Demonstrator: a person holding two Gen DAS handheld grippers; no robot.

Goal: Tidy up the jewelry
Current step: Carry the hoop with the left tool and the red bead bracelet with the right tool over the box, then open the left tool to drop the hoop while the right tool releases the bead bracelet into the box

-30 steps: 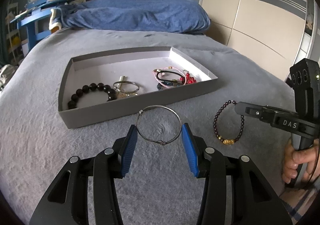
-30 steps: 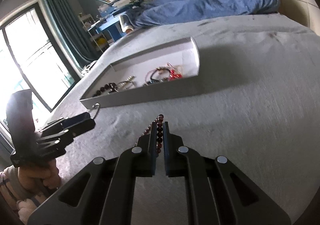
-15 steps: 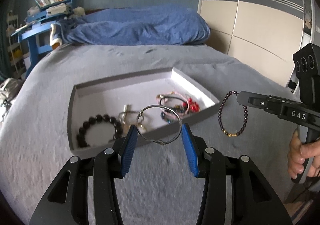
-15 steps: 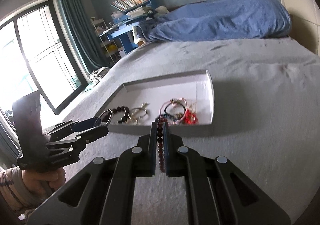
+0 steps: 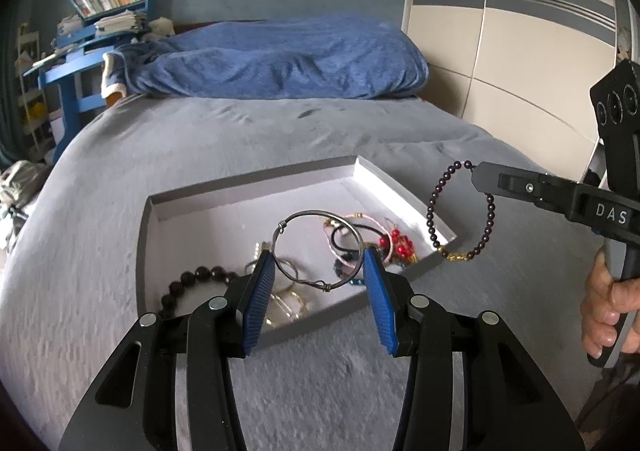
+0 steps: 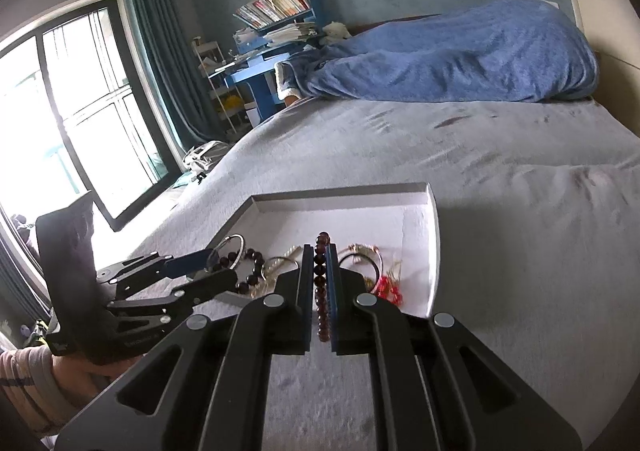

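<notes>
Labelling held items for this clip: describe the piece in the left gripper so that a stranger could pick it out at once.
Start at the shallow grey tray on the grey bedspread. In front of its near wall, the left gripper holds a thin silver wire bangle between its blue pads. Unlike the dark beaded bracelet hanging from the right gripper, it is one plain, beadless metal hoop.

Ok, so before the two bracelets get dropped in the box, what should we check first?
1. Left hand-held gripper holds the wire bangle between its pads: ok.
2. Right hand-held gripper is shut on the dark red bead bracelet: ok.
3. Bangle is over the grey box: ok.
4. Bead bracelet is over the box: not ok, it hangs outside the right wall.
5. Free floor space in the box: ok, toward the back.
6. Exact height above the box: cannot tell.
</notes>
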